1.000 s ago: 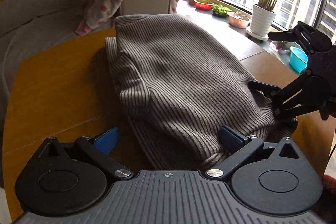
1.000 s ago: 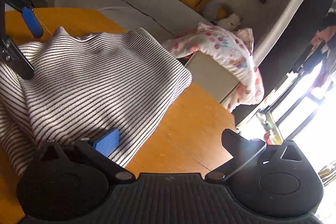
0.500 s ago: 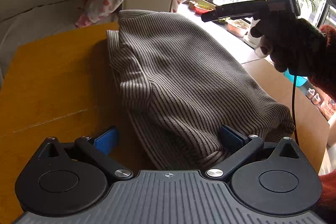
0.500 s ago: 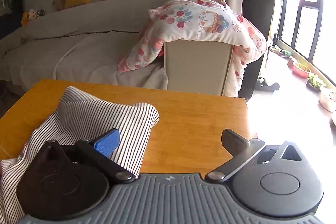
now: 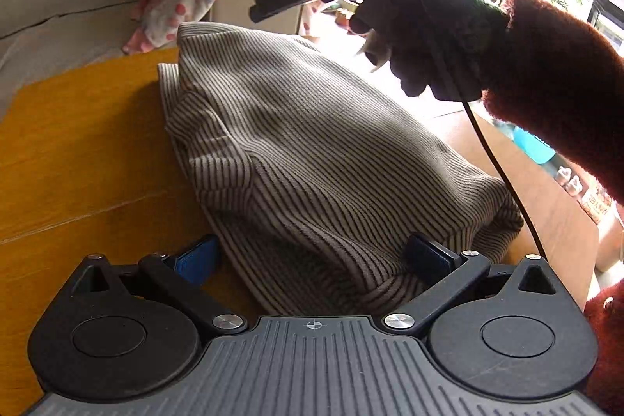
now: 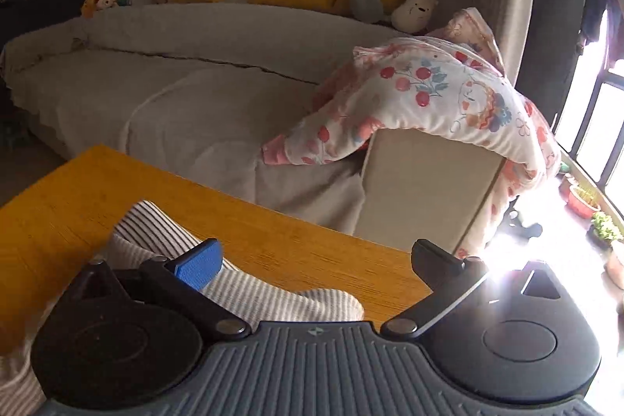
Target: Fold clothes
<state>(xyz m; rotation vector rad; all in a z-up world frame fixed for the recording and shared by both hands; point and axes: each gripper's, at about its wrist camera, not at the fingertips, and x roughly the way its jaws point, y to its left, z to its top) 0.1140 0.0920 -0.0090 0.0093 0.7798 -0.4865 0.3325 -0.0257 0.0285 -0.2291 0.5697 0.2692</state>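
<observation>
While your right arm has swung up and across since a second ago, the yellow wooden table and the grey-and-dark striped knitted garment on it lie as they did. The garment fills the middle of the left wrist view, its long axis running from the lower right of the frame up to the upper left, where a ribbed hem ends near the table's far edge. In the right wrist view only a corner of it shows at the lower left.

Your right hand, in a dark glove and rust-red fleecy sleeve, now sits at the upper right of the left wrist view, high above the cloth; a second ago only the tool's fingers showed at the right edge. Your right gripper is spread wide with nothing between the fingers, and faces the beige sofa.

Your left gripper is also spread wide; the garment's near fold bulges between its fingers, and the right finger touches it.
</observation>
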